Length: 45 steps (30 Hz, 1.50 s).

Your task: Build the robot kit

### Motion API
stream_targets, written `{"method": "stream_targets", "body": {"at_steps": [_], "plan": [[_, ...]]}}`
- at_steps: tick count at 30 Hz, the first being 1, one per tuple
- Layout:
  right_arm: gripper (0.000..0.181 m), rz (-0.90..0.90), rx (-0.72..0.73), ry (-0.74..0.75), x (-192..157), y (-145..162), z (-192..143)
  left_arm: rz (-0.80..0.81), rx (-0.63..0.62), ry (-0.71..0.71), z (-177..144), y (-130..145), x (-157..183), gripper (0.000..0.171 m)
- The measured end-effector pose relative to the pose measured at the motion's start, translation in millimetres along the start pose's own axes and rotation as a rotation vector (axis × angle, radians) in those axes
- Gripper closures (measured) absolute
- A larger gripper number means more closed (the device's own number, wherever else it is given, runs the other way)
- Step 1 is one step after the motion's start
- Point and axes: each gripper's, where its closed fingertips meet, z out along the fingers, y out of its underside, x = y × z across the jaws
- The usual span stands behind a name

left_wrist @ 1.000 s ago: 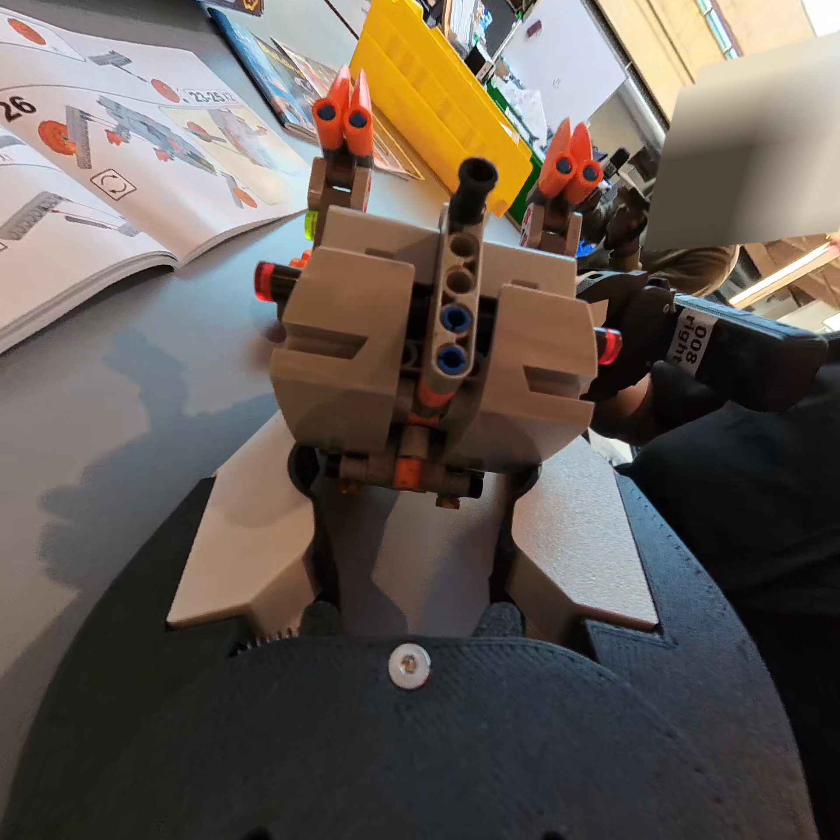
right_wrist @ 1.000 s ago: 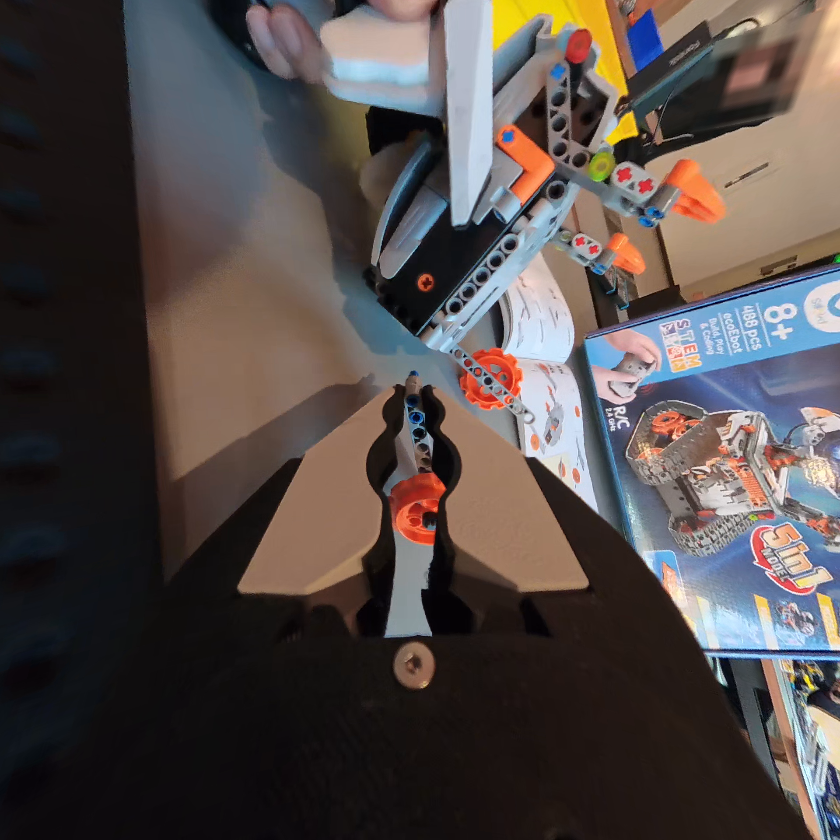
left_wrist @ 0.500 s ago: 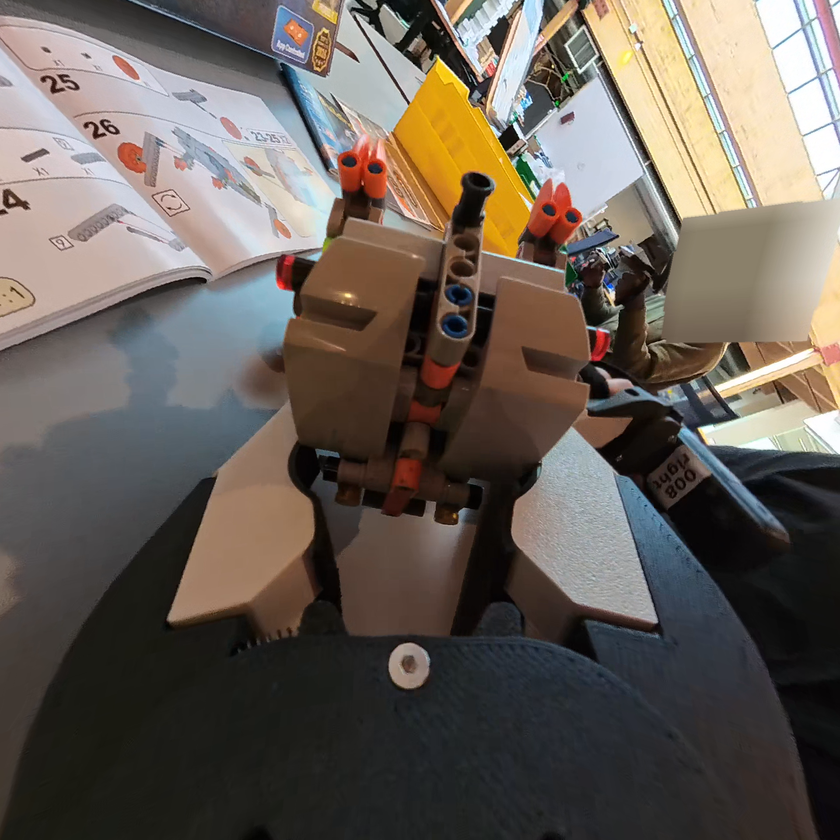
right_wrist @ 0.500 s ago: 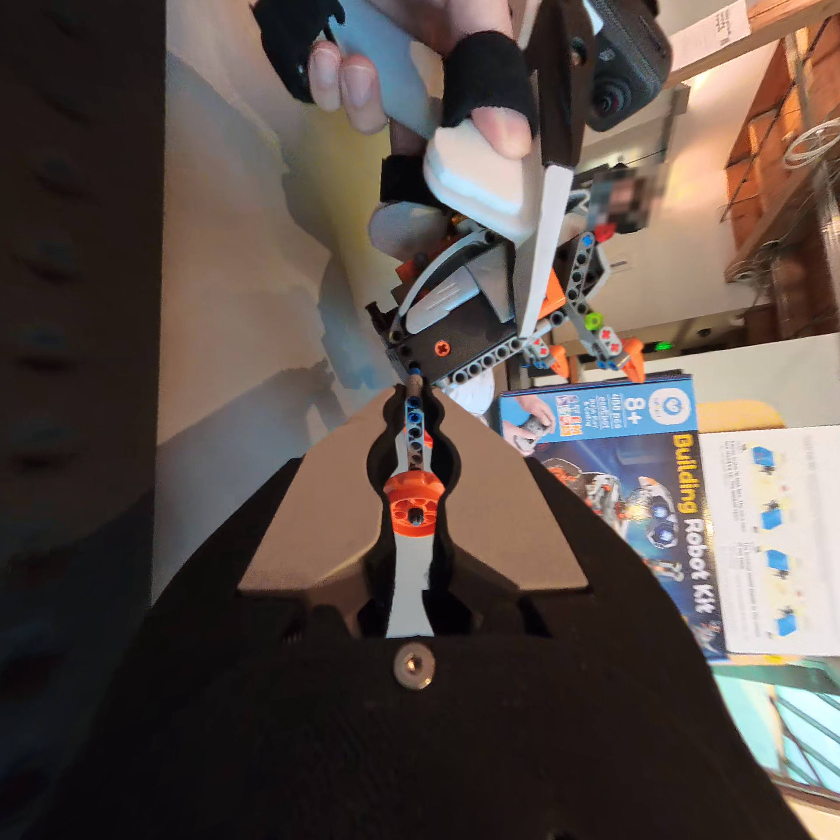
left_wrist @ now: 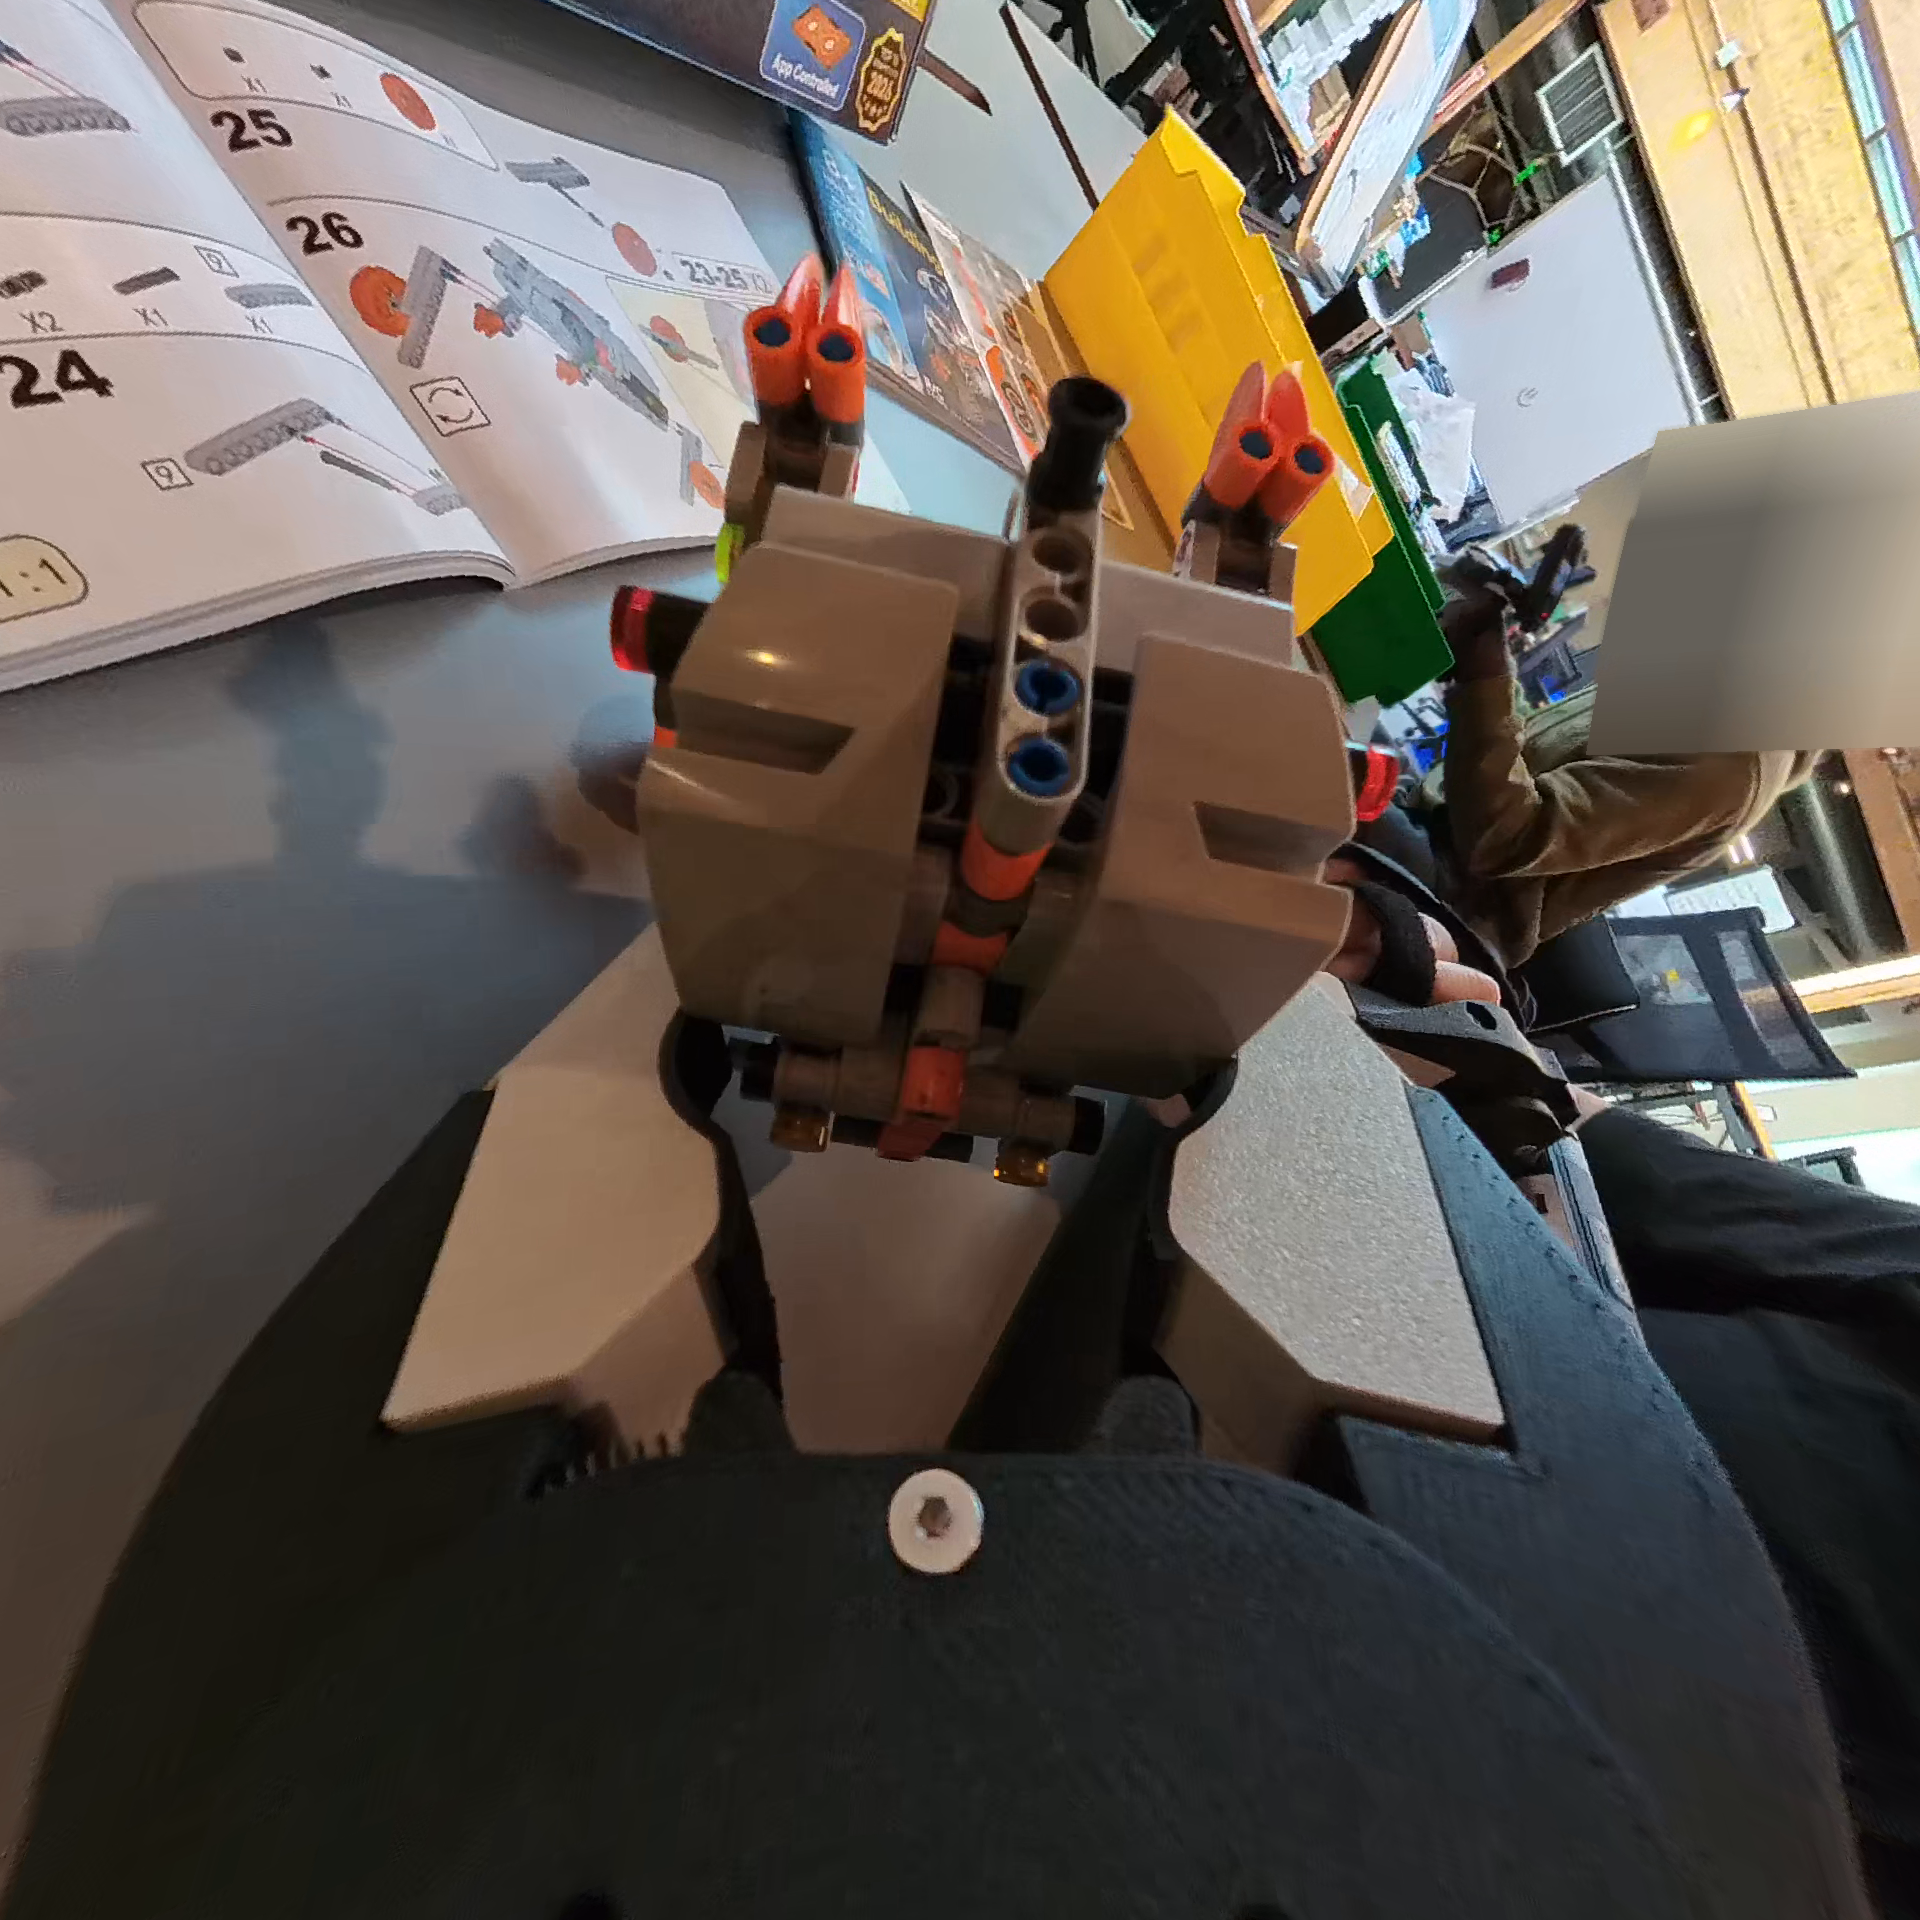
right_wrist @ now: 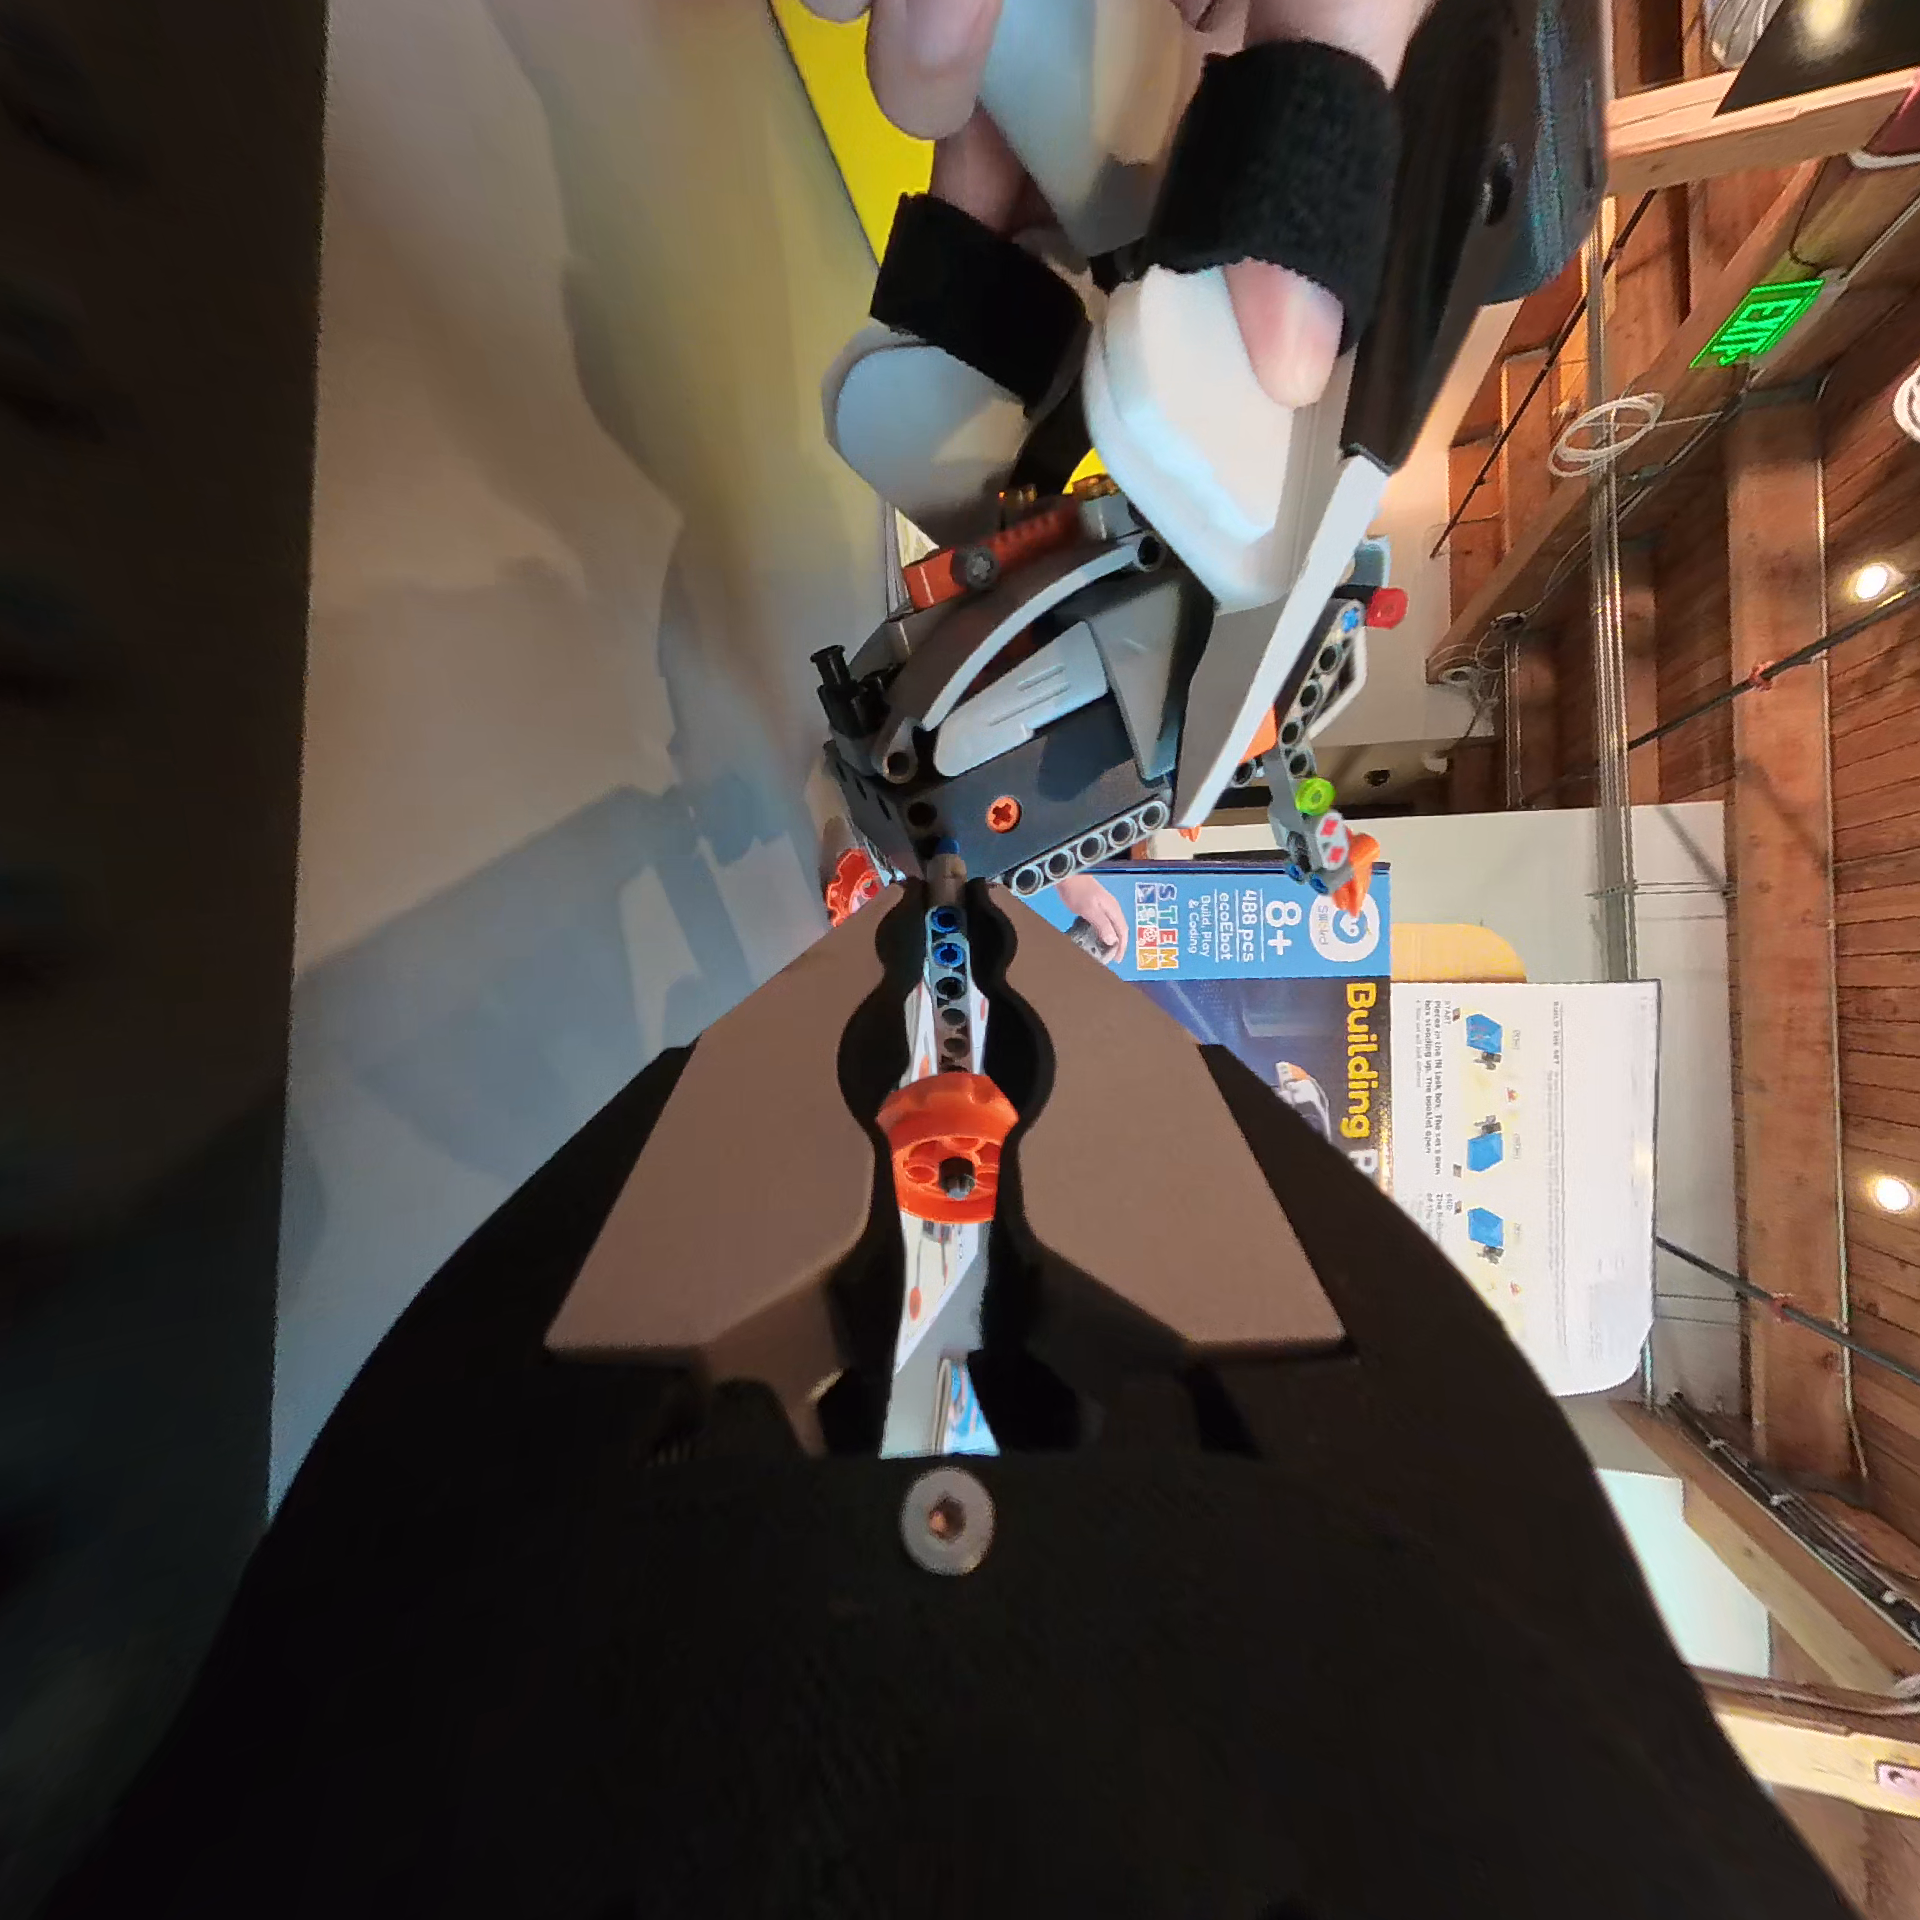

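Behind, yellow bin (left_wrist: 1195,343), contents hidden.

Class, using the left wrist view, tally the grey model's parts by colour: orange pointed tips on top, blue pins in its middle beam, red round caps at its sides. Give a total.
On the grey model:
Orange pointed tips: 4
Blue pins: 2
Red round caps: 2
Total: 8

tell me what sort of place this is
Probably a workshop or makerspace: a grey table with an open instruction booklet and yellow bin, a kit box behind, and timber walls with an exit sign.
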Motion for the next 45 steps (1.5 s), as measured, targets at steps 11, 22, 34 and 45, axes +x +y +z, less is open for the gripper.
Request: {"method": "stream_targets", "body": {"at_steps": [11,22,34,45], "plan": [[0.175,-0.141,-0.018,0.005,-4,10,0,0.026,-0.02,-0.101,6,2,2,0.084],[0.175,-0.289,-0.052,-0.158,0,13,10,-0.018,-0.016,-0.124,5,-8,-4,0.084],[0.175,-0.403,-0.126,-0.322,-3,15,16,-0.06,0.019,-0.073,5,-7,-9,0.084],[0.175,-0.447,-0.137,-0.404,-5,22,20,-0.05,0.01,-0.044,9,-1,-10,0.083]]}}
